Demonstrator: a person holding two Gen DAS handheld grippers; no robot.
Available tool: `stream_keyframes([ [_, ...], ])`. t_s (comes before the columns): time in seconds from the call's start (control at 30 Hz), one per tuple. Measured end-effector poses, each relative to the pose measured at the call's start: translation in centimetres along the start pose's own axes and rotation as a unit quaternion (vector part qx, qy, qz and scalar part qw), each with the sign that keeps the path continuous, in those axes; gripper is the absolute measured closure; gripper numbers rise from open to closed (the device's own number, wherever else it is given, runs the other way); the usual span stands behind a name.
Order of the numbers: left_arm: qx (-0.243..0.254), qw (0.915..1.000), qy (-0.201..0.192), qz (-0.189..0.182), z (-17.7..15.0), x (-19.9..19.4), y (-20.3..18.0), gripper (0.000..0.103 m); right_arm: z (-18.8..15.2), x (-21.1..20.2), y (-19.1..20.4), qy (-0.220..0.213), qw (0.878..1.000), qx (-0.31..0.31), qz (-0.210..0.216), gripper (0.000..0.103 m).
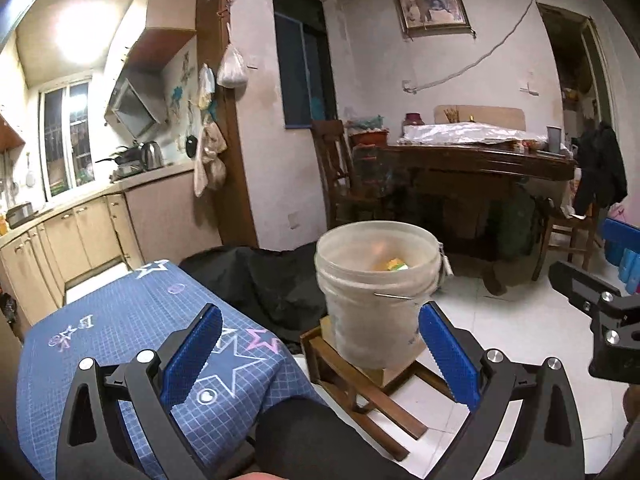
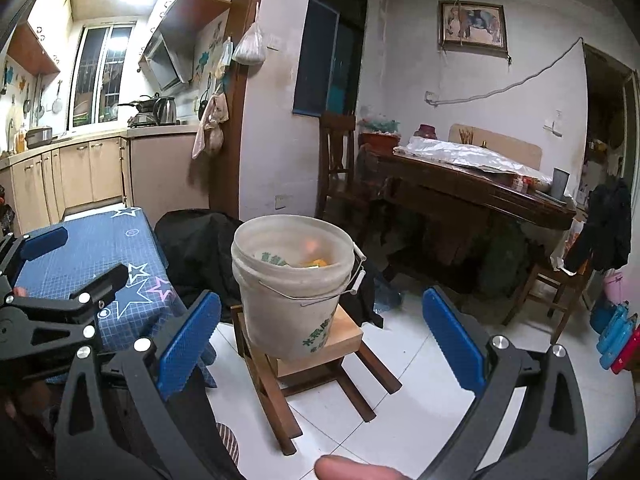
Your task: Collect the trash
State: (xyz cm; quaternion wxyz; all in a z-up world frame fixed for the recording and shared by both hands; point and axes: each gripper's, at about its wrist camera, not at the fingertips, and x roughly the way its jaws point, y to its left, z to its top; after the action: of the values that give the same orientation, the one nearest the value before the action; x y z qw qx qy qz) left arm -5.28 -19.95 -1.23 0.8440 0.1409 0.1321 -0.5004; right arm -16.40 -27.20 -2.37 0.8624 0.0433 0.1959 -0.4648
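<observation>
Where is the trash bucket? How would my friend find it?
Look right of the table with the blue star cloth. A small wooden stool stands on the white floor, and the bucket sits on it. It's whitish plastic with a wire handle and green writing.

One bucket [image 1: 376, 292] stands on one stool [image 1: 360, 388], and every count here is placed from that bucket. Inside it lie at least two scraps, one orange-yellow [image 2: 316, 261] and one with green print [image 2: 272, 258]; more cannot be told. Left of it is one blue-clothed table [image 1: 132, 320]. Behind it stand one dark wooden table [image 1: 480, 164] and two wooden chairs [image 1: 332, 168]. Before it are two grippers, left [image 1: 320, 356] and right [image 2: 320, 344], each with two blue pads.
</observation>
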Motion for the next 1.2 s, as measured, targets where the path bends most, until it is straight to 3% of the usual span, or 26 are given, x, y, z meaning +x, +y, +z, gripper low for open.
stream_keyframes([
  [0.83,0.003,0.9998,0.010,0.015,-0.3,0.9,-0.7,0.005,-0.3,1.4,-0.8,0.022,1.000,0.011,0.003,0.006],
  [1.2,0.001,0.9986,-0.017,0.050,0.1,-0.7,-0.6,0.005,-0.6,2.0,-0.6,0.031,0.999,0.006,0.004,0.006],
])
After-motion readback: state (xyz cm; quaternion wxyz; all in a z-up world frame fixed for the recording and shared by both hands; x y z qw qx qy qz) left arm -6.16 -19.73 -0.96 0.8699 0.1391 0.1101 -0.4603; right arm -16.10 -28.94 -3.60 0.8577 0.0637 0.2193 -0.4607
